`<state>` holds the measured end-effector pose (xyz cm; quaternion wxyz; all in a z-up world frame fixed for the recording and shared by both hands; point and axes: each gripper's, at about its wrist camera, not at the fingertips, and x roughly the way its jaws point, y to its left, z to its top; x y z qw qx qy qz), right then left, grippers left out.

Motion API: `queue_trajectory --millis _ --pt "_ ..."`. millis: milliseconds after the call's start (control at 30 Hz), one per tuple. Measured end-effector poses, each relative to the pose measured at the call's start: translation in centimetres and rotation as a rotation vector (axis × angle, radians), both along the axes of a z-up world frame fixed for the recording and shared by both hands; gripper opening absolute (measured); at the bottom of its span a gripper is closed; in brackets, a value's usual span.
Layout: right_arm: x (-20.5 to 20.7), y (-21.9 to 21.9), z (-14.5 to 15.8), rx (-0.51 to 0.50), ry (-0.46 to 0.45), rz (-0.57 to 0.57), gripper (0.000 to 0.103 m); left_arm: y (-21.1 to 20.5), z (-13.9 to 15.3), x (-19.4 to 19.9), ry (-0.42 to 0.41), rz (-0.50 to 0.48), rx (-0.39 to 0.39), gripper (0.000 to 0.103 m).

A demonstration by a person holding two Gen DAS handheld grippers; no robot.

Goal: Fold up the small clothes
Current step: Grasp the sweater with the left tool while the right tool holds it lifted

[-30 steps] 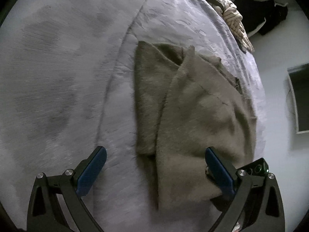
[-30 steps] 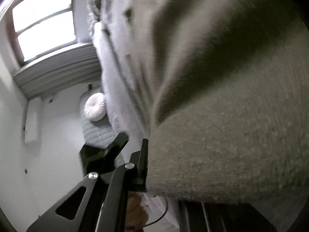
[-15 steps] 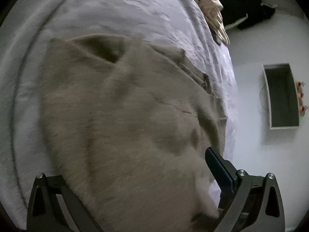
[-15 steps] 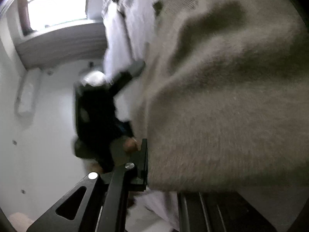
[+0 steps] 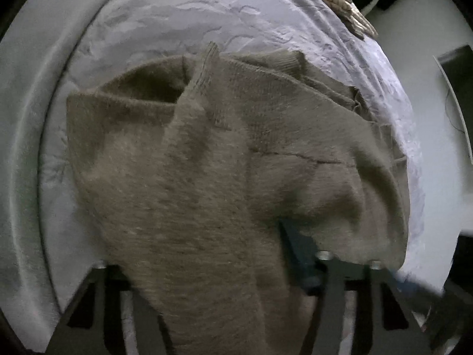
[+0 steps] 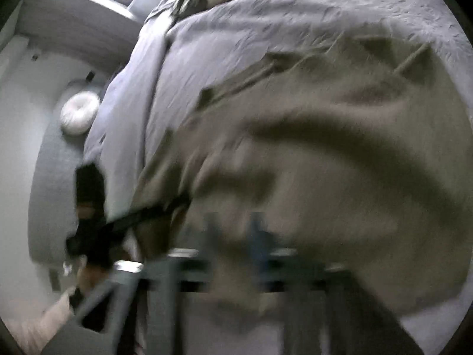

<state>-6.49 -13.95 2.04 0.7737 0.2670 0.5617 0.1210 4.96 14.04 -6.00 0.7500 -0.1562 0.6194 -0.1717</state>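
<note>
**Knit garment draped over both hand-held grippers on the bed**

Left wrist view: A fuzzy taupe knit garment (image 5: 224,177) fills the middle of the picture, lying on a pale lavender bedspread (image 5: 207,14) and running from about 10 o'clock down to 6 o'clock. Its ribbed cuff (image 5: 207,65) stands up at 12 o'clock, with a dark open fold just beside it at 11 o'clock. The cloth hangs over the left hand-held gripper (image 5: 218,266): the blue-padded finger at 5 o'clock shows beside a fold, while the other finger at 7 o'clock is buried under the knit. The fingers stand well apart, with cloth lying between and over them; whether they pinch it I cannot tell. A cream cable-knit piece (image 5: 334,3) lies at 1 o'clock on the bed edge.

Right wrist view: The picture is heavily blurred. The same garment (image 6: 340,162) covers the area from 1 o'clock to 5 o'clock, on the bedspread (image 6: 266,20). The right hand-held gripper (image 6: 233,242) sits at 6 o'clock, its blue pads smeared and half under the cloth; I cannot tell whether it is spread or pressed together. A round white cushion (image 6: 79,113) rests at 9 o'clock on a grey rug (image 6: 44,183).
</note>
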Motion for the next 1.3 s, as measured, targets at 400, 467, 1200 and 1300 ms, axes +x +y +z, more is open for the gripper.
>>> queue_trajectory --millis 400,467,1200,1300 --pt "1.5 -1.0 -4.9 -0.001 0.089 0.047 0.004 -0.5 5.4 -0.5 -0.107 0.012 -0.022 0.025" --pt "0.9 -2.2 -4.5 0.05 0.09 0.045 0.004 -1.9 7.3 -0.2 -0.143 -0.007 -0.036 0.025" --pt "-7.6 -19.9 -5.7 0.337 0.08 -0.323 0.009 -31.9 9.5 -2.5 -0.313 -0.509 0.191 0.052" --pt "-7.8 -20.3 -6.2 0.385 0.085 -0.361 0.009 -32.3 9.9 -3.6 -0.32 -0.535 0.169 0.052"
